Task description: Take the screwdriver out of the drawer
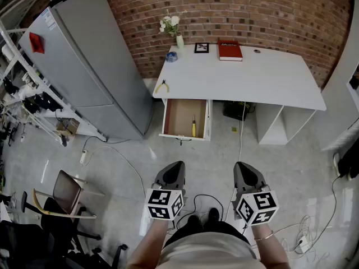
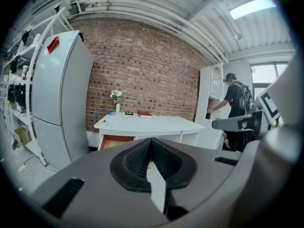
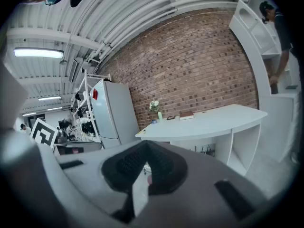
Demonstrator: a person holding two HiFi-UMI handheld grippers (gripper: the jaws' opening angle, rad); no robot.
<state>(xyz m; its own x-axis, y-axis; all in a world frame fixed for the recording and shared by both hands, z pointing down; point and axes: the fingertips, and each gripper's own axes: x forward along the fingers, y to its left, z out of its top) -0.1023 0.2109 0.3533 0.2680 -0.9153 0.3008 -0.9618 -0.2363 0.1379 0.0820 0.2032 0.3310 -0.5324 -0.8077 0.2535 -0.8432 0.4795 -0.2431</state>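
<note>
Closest in: left tool and right tool, both clamped together on nothing. Well ahead, white counter, open drawer beneath, yellow screwdriver inside by right wall. Could jam against that wall reaching in, or pinch handle off-centre and drop it.

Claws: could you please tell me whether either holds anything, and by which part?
Nothing is held: the left claw and right claw are both shut and empty; the screwdriver lies in the drawer.

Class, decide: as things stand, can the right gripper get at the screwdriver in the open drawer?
Probably not from here: the right gripper is held well short of the drawer, floor between them. Nothing covers the screwdriver, though.
</note>
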